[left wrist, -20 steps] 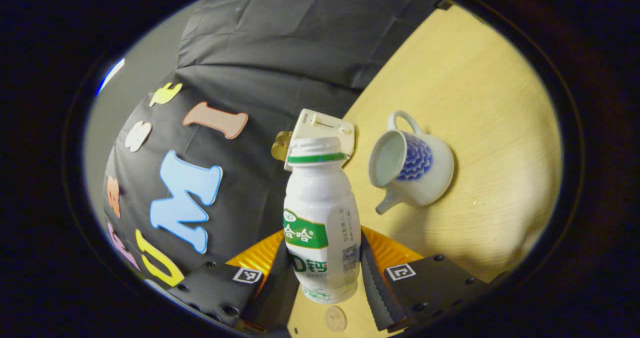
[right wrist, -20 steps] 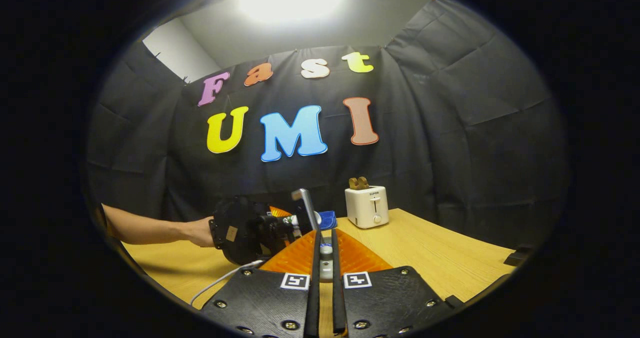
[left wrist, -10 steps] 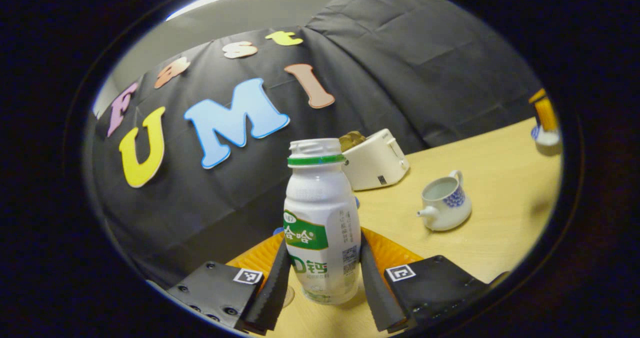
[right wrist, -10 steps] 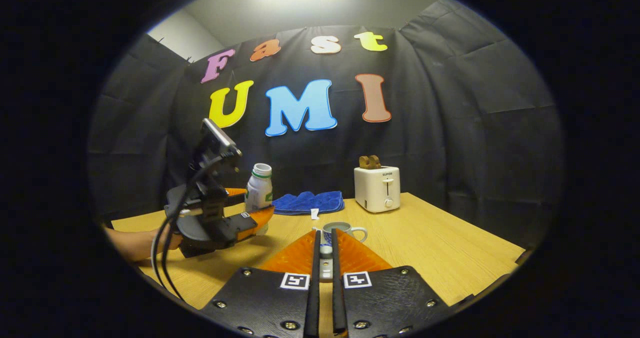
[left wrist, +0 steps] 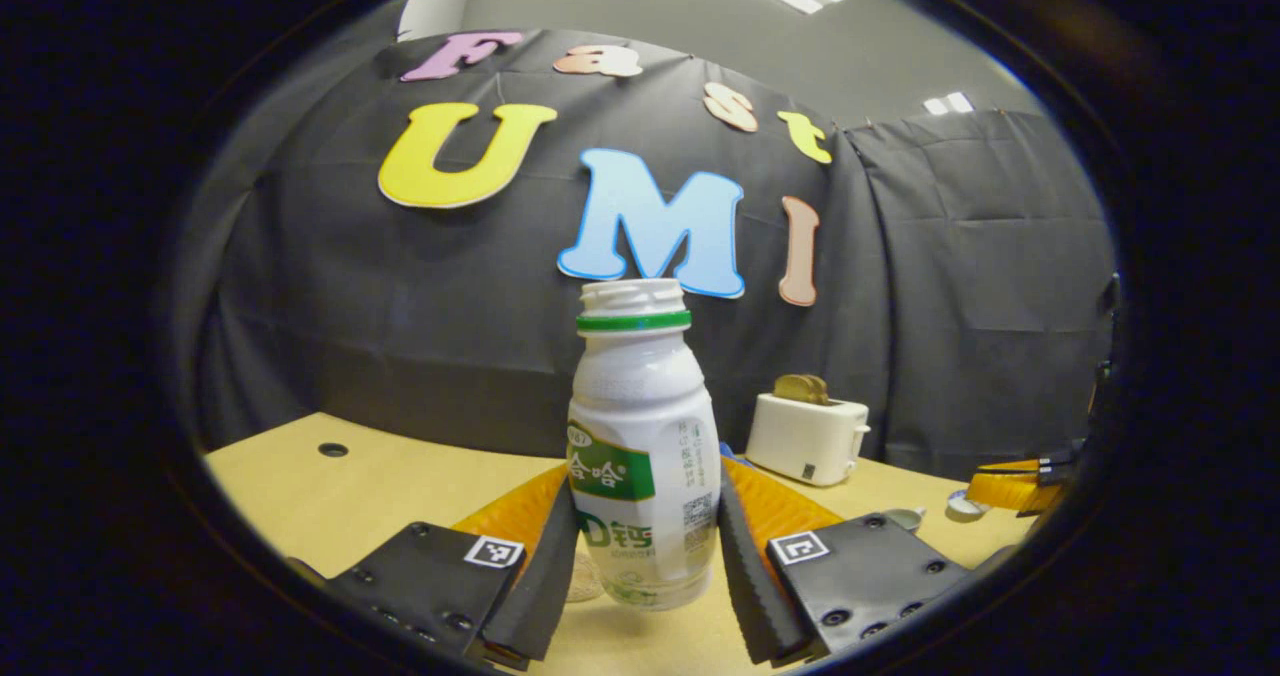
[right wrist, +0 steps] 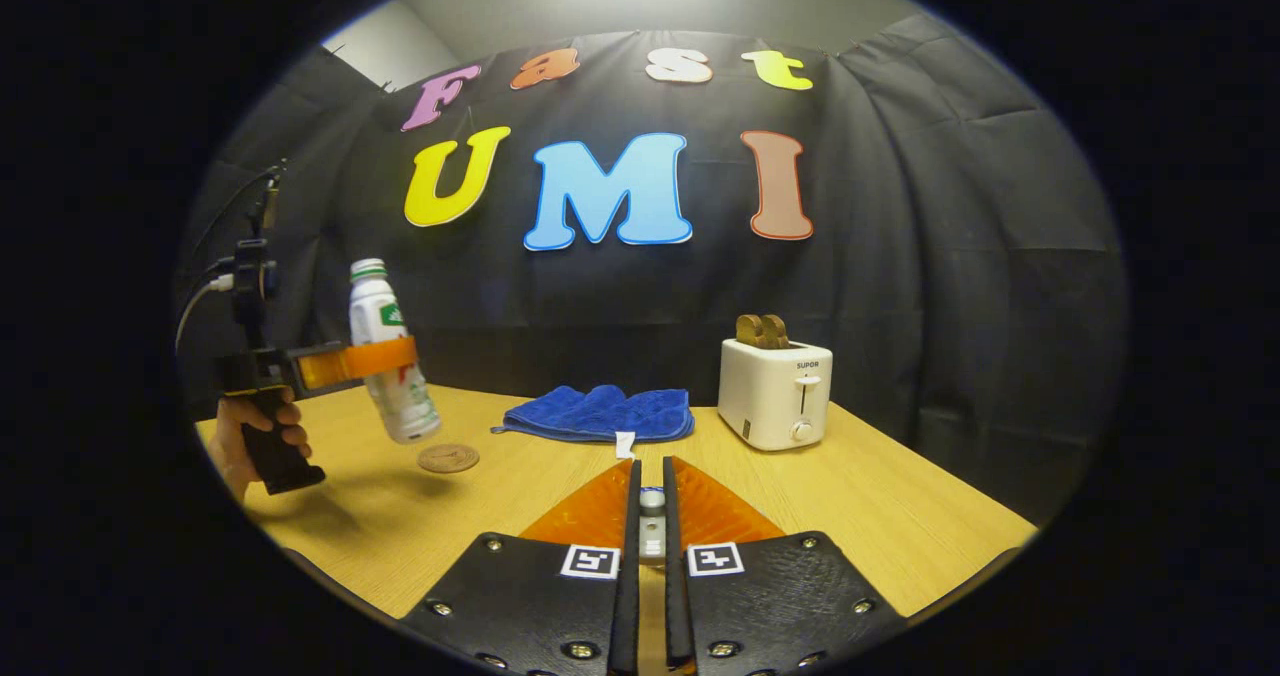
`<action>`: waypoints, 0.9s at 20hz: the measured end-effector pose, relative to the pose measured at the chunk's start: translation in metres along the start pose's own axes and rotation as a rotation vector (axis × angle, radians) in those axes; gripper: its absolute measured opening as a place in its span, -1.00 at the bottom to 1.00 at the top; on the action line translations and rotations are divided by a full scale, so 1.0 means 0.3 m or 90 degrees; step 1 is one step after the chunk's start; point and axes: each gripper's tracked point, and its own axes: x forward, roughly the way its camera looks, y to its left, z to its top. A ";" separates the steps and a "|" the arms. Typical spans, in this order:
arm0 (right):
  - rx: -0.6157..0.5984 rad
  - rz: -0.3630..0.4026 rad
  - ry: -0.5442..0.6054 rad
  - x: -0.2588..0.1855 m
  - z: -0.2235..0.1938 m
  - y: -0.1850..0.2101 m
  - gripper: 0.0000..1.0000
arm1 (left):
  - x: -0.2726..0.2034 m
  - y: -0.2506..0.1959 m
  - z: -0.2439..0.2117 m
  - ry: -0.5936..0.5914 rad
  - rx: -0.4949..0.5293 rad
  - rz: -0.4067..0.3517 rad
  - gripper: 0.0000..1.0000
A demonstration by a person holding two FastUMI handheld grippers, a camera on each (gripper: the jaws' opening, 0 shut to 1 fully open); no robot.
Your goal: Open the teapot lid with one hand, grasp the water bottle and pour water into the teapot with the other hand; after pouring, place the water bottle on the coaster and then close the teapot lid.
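My left gripper (left wrist: 645,581) is shut on the white water bottle (left wrist: 645,436), uncapped with a green neck ring. In the right gripper view the left gripper (right wrist: 345,361) holds the bottle (right wrist: 390,376) slightly tilted above the table, its base just up and left of the round brown coaster (right wrist: 447,457). The coaster's edge (left wrist: 583,584) peeks out behind the bottle. My right gripper (right wrist: 651,546) is shut on the small teapot lid (right wrist: 651,528). In the left gripper view the right gripper (left wrist: 1010,486) hangs at the far right, with the lid (left wrist: 962,504) beside it. The teapot's rim (left wrist: 908,518) shows nearby.
A white toaster (right wrist: 775,393) with toast stands at the back of the wooden table (right wrist: 900,516). A blue cloth (right wrist: 600,413) lies crumpled left of it. A hand (right wrist: 255,436) grips the left gripper's handle at the table's left side.
The left gripper turned the bottle from tilted by the teapot back to upright and carried it left to the coaster. The teapot has dropped out of the right gripper view.
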 end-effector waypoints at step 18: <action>0.030 -0.030 0.054 0.208 -0.124 -0.080 -0.79 | 0.087 -0.001 -0.142 0.069 0.007 0.005 0.59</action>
